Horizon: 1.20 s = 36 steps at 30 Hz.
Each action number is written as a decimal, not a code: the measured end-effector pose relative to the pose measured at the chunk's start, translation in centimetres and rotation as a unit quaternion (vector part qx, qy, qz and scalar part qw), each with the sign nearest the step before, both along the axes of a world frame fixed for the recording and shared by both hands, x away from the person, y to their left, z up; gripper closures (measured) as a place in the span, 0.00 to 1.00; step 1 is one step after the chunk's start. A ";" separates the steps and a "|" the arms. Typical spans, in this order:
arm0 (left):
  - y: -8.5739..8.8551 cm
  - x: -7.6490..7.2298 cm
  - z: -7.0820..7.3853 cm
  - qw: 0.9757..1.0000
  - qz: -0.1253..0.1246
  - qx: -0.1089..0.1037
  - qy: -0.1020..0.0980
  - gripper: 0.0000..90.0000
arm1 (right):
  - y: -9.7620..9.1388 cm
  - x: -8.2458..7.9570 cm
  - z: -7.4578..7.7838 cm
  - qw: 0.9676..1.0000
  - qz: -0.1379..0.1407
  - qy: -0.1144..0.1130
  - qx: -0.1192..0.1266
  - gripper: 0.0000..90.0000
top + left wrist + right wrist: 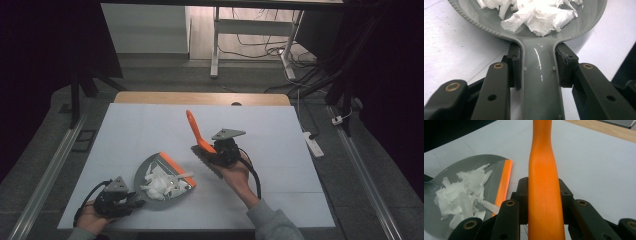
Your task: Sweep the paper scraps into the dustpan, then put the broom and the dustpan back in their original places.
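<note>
A grey dustpan [150, 172] with an orange front lip [176, 168] lies on the white table [135, 125], holding a heap of white paper scraps [160, 182]. My left gripper [131, 201] at the near left is shut on the dustpan's grey handle [540, 75]; both pads [515, 66] press its sides. My right gripper [212, 152], right of the pan, is shut on an orange-handled brush [196, 131] whose handle [544, 182] points up and away. The brush head [206, 161] hangs just above the table beside the pan's lip. In the right gripper view the dustpan [486, 167] and paper scraps [461, 195] lie at left.
A wooden strip [200, 98] borders the table's far edge. Beyond it stand a white desk frame [216, 45] and loose cables [260, 47] on the floor. A white power strip [313, 142] lies on the floor off the table's right side. Metal rails [50, 170] flank the table.
</note>
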<state>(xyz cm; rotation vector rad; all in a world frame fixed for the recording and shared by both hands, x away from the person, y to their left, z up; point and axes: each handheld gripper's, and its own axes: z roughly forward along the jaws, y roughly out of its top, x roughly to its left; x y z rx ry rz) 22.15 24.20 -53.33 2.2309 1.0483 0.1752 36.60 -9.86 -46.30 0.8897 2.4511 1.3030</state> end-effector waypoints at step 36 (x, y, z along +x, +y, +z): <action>0.7 0.5 1.1 0.990 0.128 -0.041 -0.034 0.68 | -11.3 -2.9 0.6 0.999 -0.036 0.009 0.027 0.78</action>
